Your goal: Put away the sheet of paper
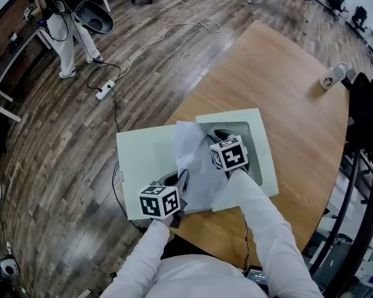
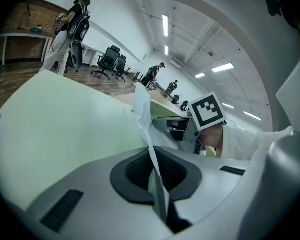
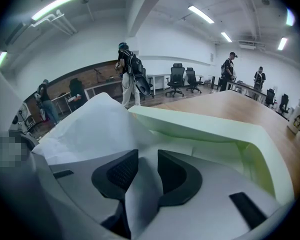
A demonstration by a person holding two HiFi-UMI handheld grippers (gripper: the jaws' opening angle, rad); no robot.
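Sheet of paper (image 1: pixel 198 166): light, floppy, crease-prone. Left tongs (image 1: pixel 182 182) and right tongs (image 1: pixel 216 136) each pinch an edge, best hold, above open green folder (image 1: pixel 143 157).

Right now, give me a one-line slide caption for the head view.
Left gripper and right gripper pinch the sheet over an open green folder on the table.

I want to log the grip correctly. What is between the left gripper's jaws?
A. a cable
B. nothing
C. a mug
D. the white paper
D: in the left gripper view, the left gripper has its jaws shut on the thin edge of the paper.
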